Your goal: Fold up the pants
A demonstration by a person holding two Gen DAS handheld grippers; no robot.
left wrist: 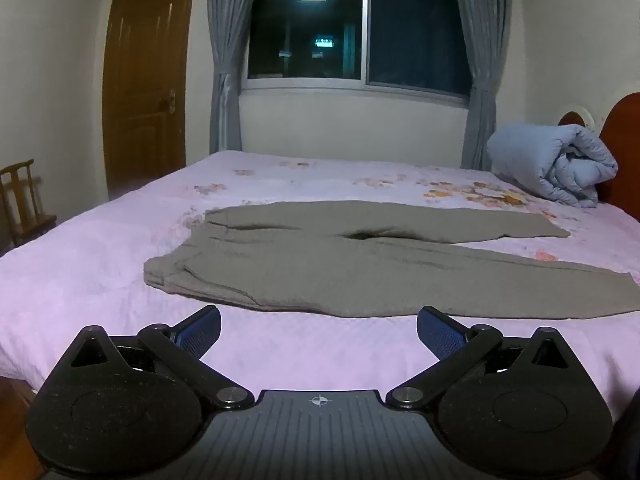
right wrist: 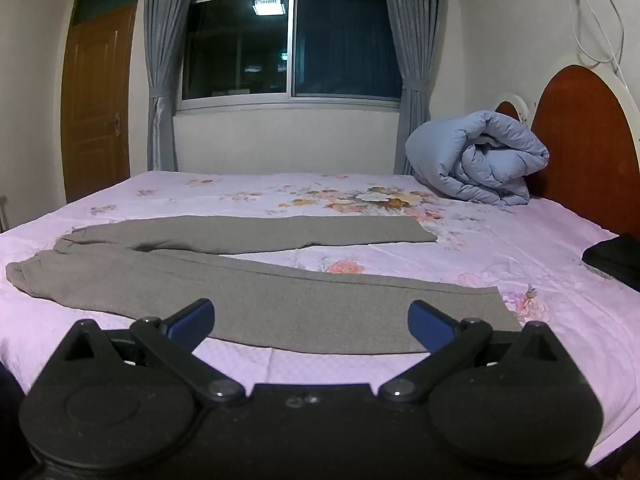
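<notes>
Grey pants (left wrist: 320, 272) lie spread flat on the pink bed sheet, waistband to the left, both legs running right and splayed apart. They also show in the right wrist view (right wrist: 260, 292). My left gripper (left wrist: 319, 326) is open and empty, held just short of the near leg's front edge, toward the waist end. My right gripper (right wrist: 311, 320) is open and empty, hovering over the near leg close to its cuff (right wrist: 492, 308). The far leg's cuff (right wrist: 420, 232) lies further back.
The bed (left wrist: 80, 280) has a floral pink sheet. A rolled light-blue duvet (right wrist: 476, 156) sits at the back right against a red-brown headboard (right wrist: 584, 136). A dark folded item (right wrist: 616, 260) lies at the right edge. A wooden chair (left wrist: 20, 200) stands left of the bed.
</notes>
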